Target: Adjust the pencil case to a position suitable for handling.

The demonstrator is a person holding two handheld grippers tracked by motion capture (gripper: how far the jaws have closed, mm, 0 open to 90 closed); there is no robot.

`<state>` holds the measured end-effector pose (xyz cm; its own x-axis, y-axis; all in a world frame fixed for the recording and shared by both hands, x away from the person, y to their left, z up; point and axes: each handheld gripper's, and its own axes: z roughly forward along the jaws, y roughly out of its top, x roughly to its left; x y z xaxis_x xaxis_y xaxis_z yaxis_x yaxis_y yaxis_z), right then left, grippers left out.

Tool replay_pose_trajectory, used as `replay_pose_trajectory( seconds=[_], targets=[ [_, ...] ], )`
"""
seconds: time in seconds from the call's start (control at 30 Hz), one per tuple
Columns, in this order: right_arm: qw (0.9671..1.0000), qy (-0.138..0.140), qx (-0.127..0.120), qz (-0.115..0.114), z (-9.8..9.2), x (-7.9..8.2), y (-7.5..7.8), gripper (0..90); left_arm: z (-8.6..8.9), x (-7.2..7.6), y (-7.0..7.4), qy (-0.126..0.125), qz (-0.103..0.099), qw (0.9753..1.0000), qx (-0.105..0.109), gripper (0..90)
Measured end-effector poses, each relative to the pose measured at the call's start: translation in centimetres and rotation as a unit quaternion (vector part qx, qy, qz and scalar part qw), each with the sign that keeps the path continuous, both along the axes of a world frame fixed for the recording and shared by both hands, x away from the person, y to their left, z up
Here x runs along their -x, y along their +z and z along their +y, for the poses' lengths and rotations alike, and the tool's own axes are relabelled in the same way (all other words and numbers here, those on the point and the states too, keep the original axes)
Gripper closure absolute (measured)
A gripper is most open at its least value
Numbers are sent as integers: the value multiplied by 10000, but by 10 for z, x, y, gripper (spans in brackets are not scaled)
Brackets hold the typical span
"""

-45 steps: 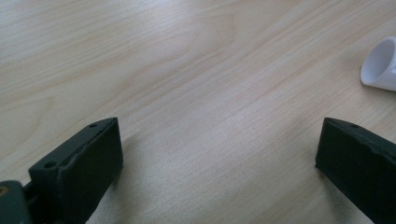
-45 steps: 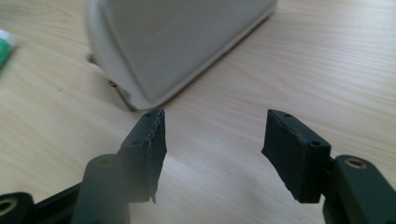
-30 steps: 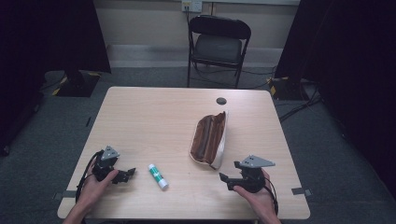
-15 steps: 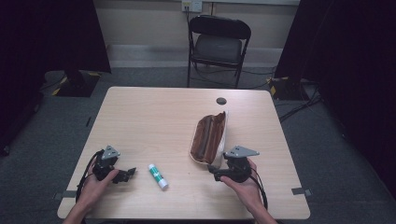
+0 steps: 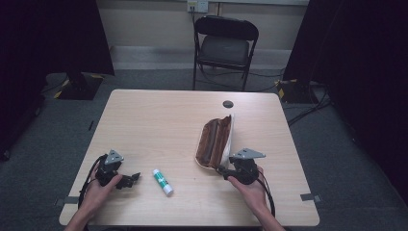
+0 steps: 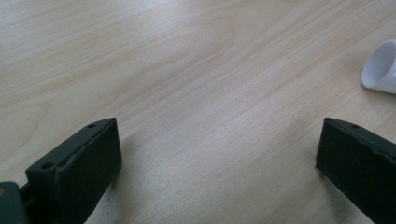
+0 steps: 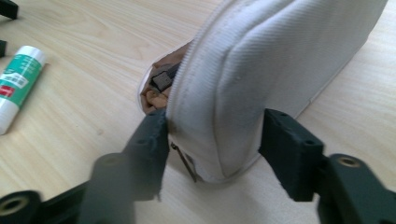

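Right gripper (image 5: 222, 169) now up against the near end of the pouch (image 5: 215, 140), no longer parked back by the table's (image 5: 159, 110) near edge as a second ago. Looks like the grab is starting. In the right gripper view, jaws spread around the white pouch (image 7: 261, 70) end, left jaw touching the zipper edge, right jaw just beside the fabric, not yet squeezing. Pouch lying open on the right half of the table, brown lining up. Left gripper (image 5: 133, 178) unmoved near the glue stick (image 5: 162, 181), jaws wide apart over bare wood, holding nothing.
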<state>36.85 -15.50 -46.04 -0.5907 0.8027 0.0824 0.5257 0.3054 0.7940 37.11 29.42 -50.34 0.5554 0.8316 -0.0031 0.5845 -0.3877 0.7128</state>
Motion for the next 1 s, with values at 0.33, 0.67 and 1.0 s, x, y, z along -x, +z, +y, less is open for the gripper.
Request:
replay_pose_trajectory(
  seconds=[0.33,0.67,1.0],
  targets=[
    [9997,-118,-80,179,-10,0,-1,601,0,0,0,-9,-8,10000,2,3],
    [9995,-271,15,152,-23,-1,2,704,0,0,0,-22,-13,10000,-19,3],
    [9995,-287,-75,51,-19,-4,3,480,0,0,0,-11,-9,10000,-2,3]
  ],
)
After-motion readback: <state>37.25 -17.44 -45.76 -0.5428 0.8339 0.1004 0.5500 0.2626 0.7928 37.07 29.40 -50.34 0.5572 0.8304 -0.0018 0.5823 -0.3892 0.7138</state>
